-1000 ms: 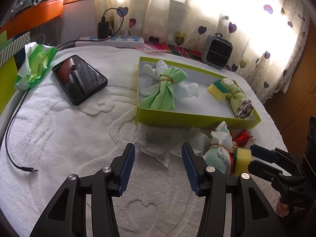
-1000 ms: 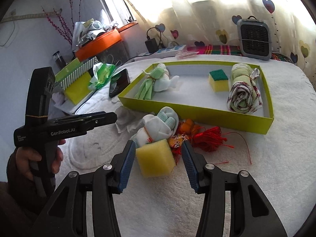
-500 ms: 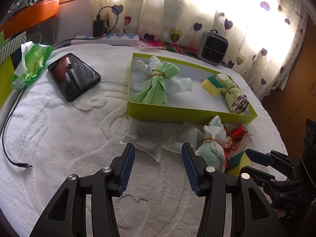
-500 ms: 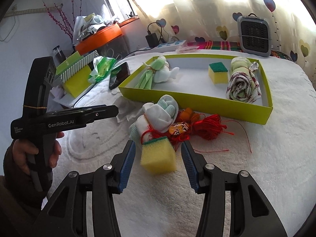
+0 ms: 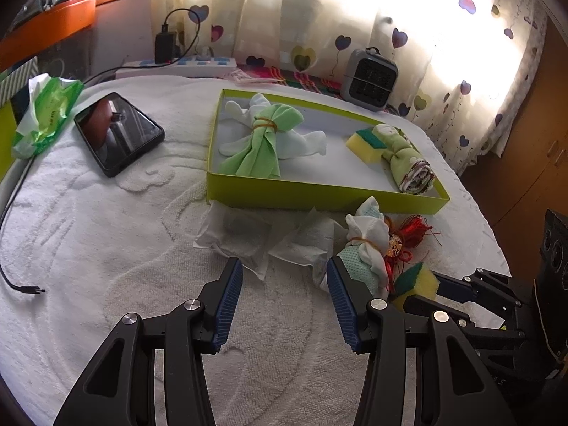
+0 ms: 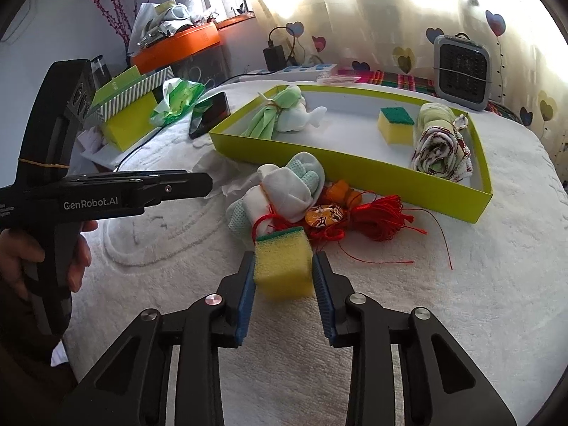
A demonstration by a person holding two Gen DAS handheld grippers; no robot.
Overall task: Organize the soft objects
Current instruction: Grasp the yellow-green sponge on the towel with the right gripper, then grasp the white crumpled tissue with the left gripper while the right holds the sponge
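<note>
My right gripper (image 6: pixel 283 263) has its jaws closing on a yellow sponge (image 6: pixel 282 266) with a green top, and both blue pads touch its sides. In the left wrist view the sponge (image 5: pixel 419 278) shows at the right gripper's tips (image 5: pixel 442 285). Just beyond lie a white and mint cloth bundle (image 6: pixel 284 191) and a red tassel (image 6: pixel 380 216). The lime-green tray (image 6: pixel 355 167) holds a green and white bundle (image 5: pixel 266 135), another sponge (image 5: pixel 365 140) and a rolled cloth (image 5: pixel 408 163). My left gripper (image 5: pixel 284 273) hangs open over the white towel, nothing between its pads.
Crumpled white tissue (image 5: pixel 241 234) lies in front of the tray. A black phone (image 5: pixel 117 131), a green packet (image 5: pixel 46 110) and a loose cable end (image 5: pixel 21 287) sit to the left. A power strip (image 5: pixel 177 67) and a small grey heater (image 5: pixel 372 80) stand at the back.
The right gripper's jaws have come in from wide apart to touch the sponge's sides, and the sponge has tipped green side up. The left gripper has stayed open and nearly still.
</note>
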